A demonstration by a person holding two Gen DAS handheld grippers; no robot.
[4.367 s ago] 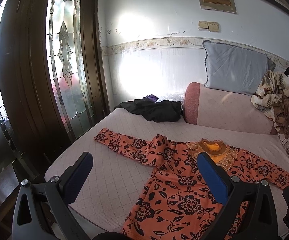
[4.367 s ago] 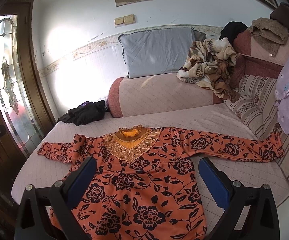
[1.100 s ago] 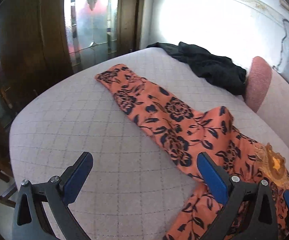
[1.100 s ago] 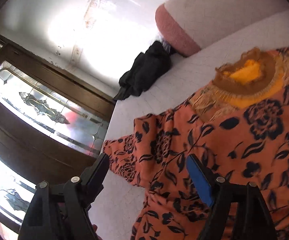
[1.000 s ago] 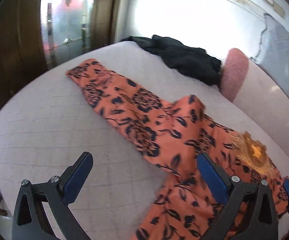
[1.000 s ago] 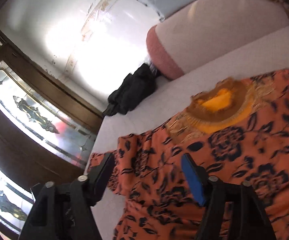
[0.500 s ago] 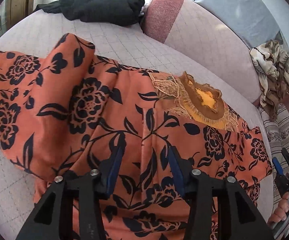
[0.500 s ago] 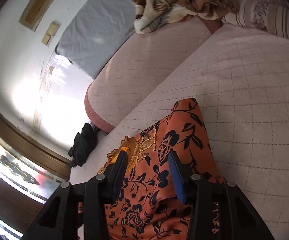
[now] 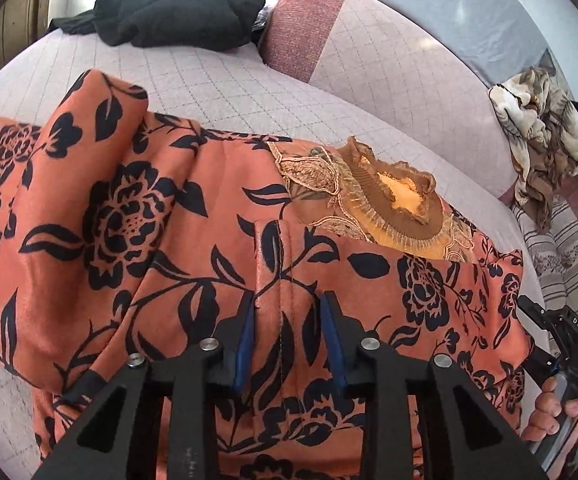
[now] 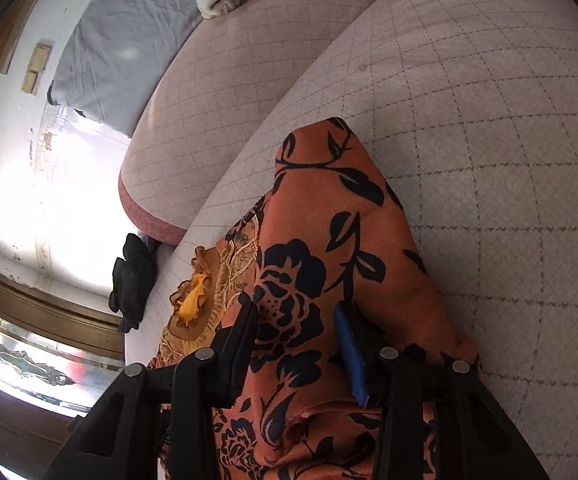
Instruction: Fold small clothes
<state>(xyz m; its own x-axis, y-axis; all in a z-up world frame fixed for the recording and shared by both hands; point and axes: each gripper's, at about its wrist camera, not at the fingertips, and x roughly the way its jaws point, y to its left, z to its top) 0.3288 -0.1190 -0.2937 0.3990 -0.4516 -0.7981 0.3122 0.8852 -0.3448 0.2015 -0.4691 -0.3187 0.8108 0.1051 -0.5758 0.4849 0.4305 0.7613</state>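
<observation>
An orange top with black flowers (image 9: pixel 137 208) lies on the quilted pink sofa seat (image 9: pixel 209 80); its lace collar (image 9: pixel 389 196) points toward the backrest. My left gripper (image 9: pixel 289 312) is shut on a folded seam of the fabric below the collar. My right gripper (image 10: pixel 299 320) is shut on a bunched sleeve of the same top (image 10: pixel 329 208), which drapes forward over the seat. The right gripper and the hand holding it also show at the right edge of the left wrist view (image 9: pixel 561 344).
A black garment (image 9: pixel 177 12) lies at the far left of the seat. A pink backrest (image 9: pixel 389 64), a grey pillow (image 10: pixel 129 36) and a crumpled beige floral cloth (image 9: pixel 545 120) lie behind. A wooden glazed door (image 10: pixel 29 352) stands at the left.
Both grippers came down onto the top and closed on its fabric. The right sleeve has been drawn in over the body; half a second ago the jaws stood slightly wider.
</observation>
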